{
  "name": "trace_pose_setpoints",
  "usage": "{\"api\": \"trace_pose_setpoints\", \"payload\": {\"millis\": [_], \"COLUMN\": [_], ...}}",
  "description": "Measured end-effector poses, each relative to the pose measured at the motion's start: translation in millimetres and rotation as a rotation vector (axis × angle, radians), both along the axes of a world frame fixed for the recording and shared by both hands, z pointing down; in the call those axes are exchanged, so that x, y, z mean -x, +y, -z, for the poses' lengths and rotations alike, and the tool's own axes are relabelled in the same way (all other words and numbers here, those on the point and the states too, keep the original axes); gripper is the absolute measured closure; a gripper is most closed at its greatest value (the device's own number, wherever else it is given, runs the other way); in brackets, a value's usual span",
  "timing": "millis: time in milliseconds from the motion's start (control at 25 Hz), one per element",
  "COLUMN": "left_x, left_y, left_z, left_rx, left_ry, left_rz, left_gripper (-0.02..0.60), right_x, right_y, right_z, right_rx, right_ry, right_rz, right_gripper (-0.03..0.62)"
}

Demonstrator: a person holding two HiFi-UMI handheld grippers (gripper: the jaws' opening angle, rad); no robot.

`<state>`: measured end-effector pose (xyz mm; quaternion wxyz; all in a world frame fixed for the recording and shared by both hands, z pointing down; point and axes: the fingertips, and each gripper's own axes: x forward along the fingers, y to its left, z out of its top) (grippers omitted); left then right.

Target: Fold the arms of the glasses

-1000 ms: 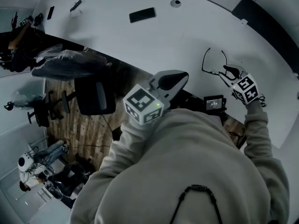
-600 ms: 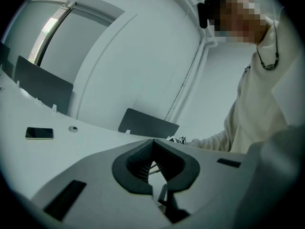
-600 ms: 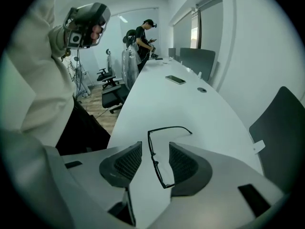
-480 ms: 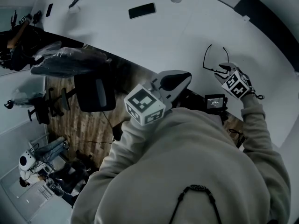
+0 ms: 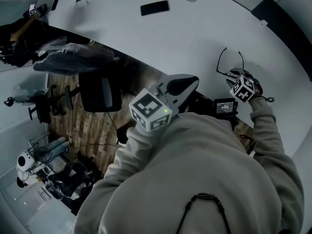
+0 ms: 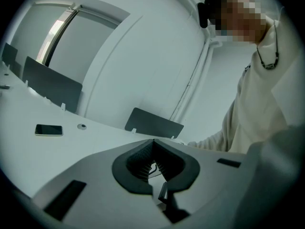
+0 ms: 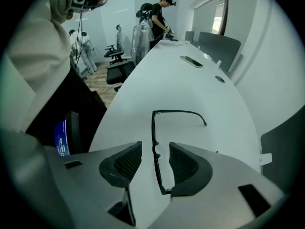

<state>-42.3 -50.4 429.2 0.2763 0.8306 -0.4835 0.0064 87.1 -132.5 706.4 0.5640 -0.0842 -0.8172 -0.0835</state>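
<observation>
White tabletop (image 5: 195, 38), long and curved, fills the upper part of the head view, with wood-plank floor (image 5: 87, 126) showing beyond its edge at the left. Cream sweatshirt (image 5: 195, 179) of the person carrying the camera takes the lower half, its right sleeve stretched out toward the table. Black office chair (image 5: 100, 94) stands on the floor beside the table edge, to the left of the person. Left gripper (image 5: 183, 82) is held up in front of the chest, off the table and roughly level. In the left gripper view its jaws are pressed fully together with nothing between them. Right gripper (image 7: 156, 149) is tipped steeply down over the right-hand part of the table, tips close to the surface. Its jaws have just been opening and now stand wide apart, gripping nothing. The front bar of the glasses (image 7: 153, 128) runs lengthwise up the gap between the two pads, with table showing on both sides of it at the nose pieces. The near end of that bar passes behind one jaw; contact there cannot be told. Small black device with a lit screen (image 5: 225, 106) sits at the table edge close to the right sleeve. Black phone (image 5: 155, 7) lies flat farther up the table, well apart from the glasses. The glasses, thin and dark-framed, lie on the table unfolded. One arm juts out square from the far end of the front, and the head view shows both arms pointing away from the person.
</observation>
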Motion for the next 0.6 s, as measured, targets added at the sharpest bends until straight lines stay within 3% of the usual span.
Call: {"api": "trace_pose_setpoints", "payload": {"millis": [320,480,600], "left_x": [8,13,15], "left_y": [7,10,12], "left_z": [-1,1,4], "left_rx": [0.005,0.003,-0.002], "left_ry": [-0.01,-0.007,-0.006], "left_rz": [0.017,0.021,0.02], "left_gripper": [0.577,0.577,0.577], "right_x": [-3,-4,0], "right_y": [0,0,1], "right_z": [-33,-36,-29], "right_rx": [-0.106,-0.136,-0.123], "right_ry": [0.11,0.124,0.108], "right_rz": [0.107,0.119,0.1], "right_gripper": [0.443,0.526,0.531]}}
